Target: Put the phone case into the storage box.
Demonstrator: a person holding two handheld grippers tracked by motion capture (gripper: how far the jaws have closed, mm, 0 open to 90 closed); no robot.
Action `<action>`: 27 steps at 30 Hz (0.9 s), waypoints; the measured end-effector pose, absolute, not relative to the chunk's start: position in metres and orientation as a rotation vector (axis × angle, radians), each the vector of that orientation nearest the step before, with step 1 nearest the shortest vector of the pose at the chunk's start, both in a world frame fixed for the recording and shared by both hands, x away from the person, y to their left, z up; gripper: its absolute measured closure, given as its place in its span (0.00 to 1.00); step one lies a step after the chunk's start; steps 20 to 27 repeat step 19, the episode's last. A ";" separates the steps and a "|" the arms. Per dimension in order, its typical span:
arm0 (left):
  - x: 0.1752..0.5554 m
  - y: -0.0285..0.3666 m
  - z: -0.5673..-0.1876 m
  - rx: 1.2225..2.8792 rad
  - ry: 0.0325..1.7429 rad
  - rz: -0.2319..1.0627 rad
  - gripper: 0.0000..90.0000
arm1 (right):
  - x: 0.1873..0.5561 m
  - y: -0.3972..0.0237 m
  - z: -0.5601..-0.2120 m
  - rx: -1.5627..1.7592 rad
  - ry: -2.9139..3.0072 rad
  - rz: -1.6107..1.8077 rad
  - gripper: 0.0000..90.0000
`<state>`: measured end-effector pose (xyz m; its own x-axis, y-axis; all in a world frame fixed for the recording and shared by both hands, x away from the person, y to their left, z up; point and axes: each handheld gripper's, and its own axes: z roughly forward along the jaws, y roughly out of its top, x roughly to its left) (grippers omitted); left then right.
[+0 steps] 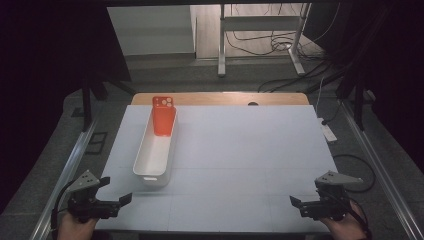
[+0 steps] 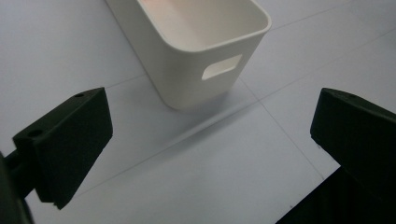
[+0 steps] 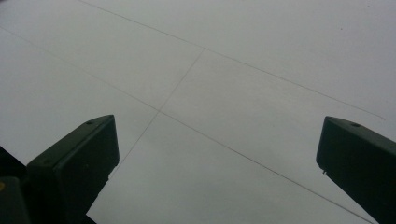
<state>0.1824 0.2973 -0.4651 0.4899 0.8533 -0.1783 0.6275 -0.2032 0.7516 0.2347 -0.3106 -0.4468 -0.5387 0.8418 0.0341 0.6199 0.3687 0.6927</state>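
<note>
High view shows a white bin (image 1: pixel 155 155) on the left part of the table (image 1: pixel 240 150), with an orange phone case (image 1: pixel 163 116) leaning upright in its far end. The left claw (image 1: pixel 116 191), jaws wide and empty, sits just beside the bin's near end. The right claw (image 1: pixel 296 204), also wide and empty, waits well apart. The left should likely reach over the rim and pinch the case's top edge squarely.
</note>
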 end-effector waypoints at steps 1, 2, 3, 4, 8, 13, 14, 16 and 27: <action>0.182 0.297 -0.465 1.926 1.229 0.350 0.00 | 0.235 -0.311 -0.447 1.284 2.309 0.954 0.00; 0.181 0.298 -0.466 1.928 1.231 0.347 0.00 | 0.235 -0.311 -0.447 1.284 2.308 0.954 0.00; 0.181 0.298 -0.467 1.928 1.232 0.345 0.00 | 0.235 -0.310 -0.447 1.285 2.308 0.954 0.00; 0.180 0.298 -0.467 1.929 1.234 0.341 0.00 | 0.235 -0.310 -0.447 1.285 2.308 0.954 0.00; 0.178 0.298 -0.468 1.931 1.237 0.343 0.00 | 0.235 -0.310 -0.447 1.285 2.308 0.952 0.00; 0.177 0.299 -0.469 1.924 1.241 0.338 0.00 | 0.235 -0.310 -0.447 1.285 2.308 0.952 0.00; 0.177 0.299 -0.469 1.923 1.244 0.335 0.00 | 0.235 -0.310 -0.447 1.284 2.308 0.951 0.00; 0.178 0.300 -0.469 1.924 1.249 0.334 0.01 | 0.235 -0.310 -0.447 1.282 2.308 0.951 0.00; 0.178 0.300 -0.469 1.919 1.250 0.334 0.01 | 0.235 -0.310 -0.447 1.282 2.308 0.948 0.00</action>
